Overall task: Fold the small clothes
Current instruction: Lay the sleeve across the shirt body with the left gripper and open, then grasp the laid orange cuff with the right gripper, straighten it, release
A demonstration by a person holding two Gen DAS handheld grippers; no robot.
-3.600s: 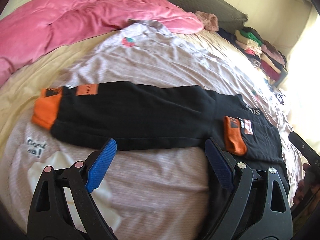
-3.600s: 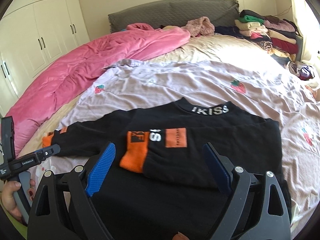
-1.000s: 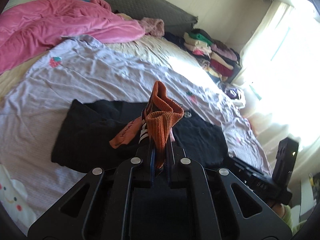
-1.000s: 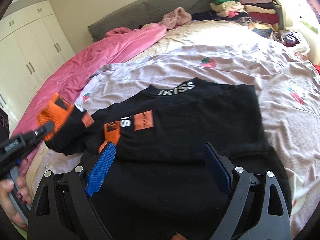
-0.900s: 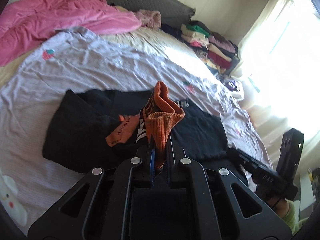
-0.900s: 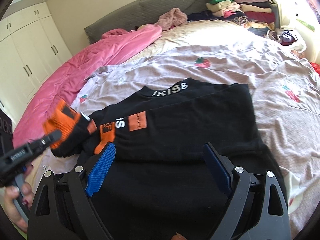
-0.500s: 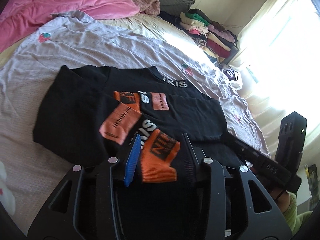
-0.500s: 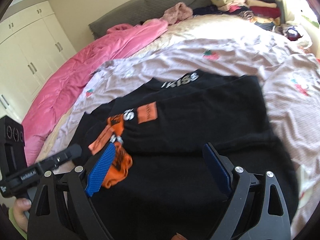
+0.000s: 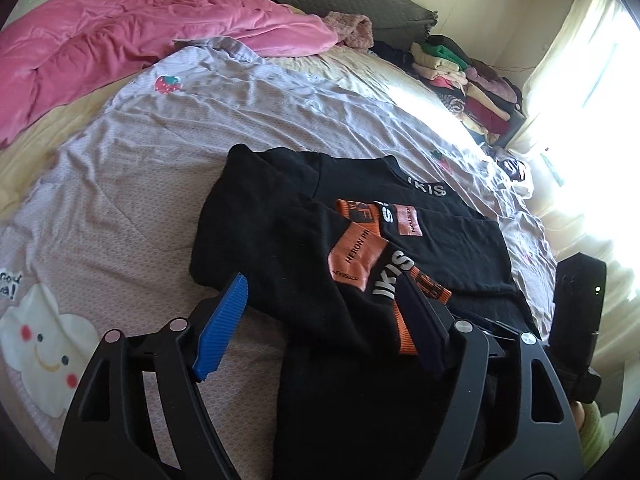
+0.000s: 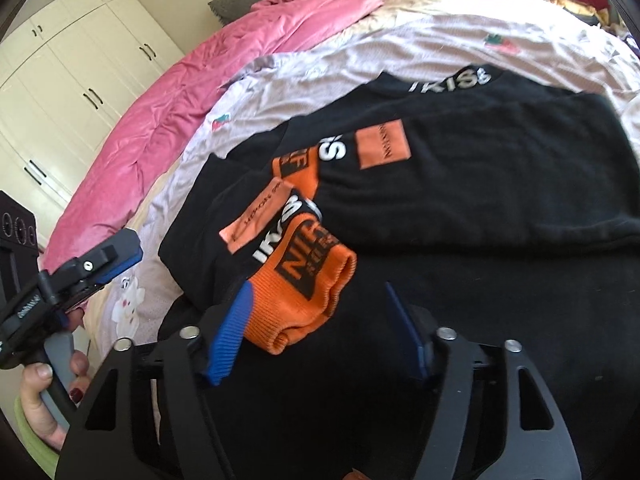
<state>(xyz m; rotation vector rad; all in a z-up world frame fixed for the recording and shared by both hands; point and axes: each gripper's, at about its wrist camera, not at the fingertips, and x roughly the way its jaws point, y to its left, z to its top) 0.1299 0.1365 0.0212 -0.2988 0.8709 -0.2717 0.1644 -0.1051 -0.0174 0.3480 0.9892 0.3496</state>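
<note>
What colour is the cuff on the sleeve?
Orange cuff with black lettering, clearest in the right wrist view.

Black sweater (image 9: 280,240) with orange cuffs (image 10: 304,292), lilac strawberry-print sheet (image 9: 140,184), pink duvet (image 9: 120,32).

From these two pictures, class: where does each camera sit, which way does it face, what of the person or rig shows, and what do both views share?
Left wrist: behind the open left gripper, facing over the black sweater toward the window; the right gripper's body shows at right.
Right wrist: behind the open right gripper, facing the wardrobe side; the person's hand holds the left gripper.
Shared: sweater, orange cuff, pink duvet.
</note>
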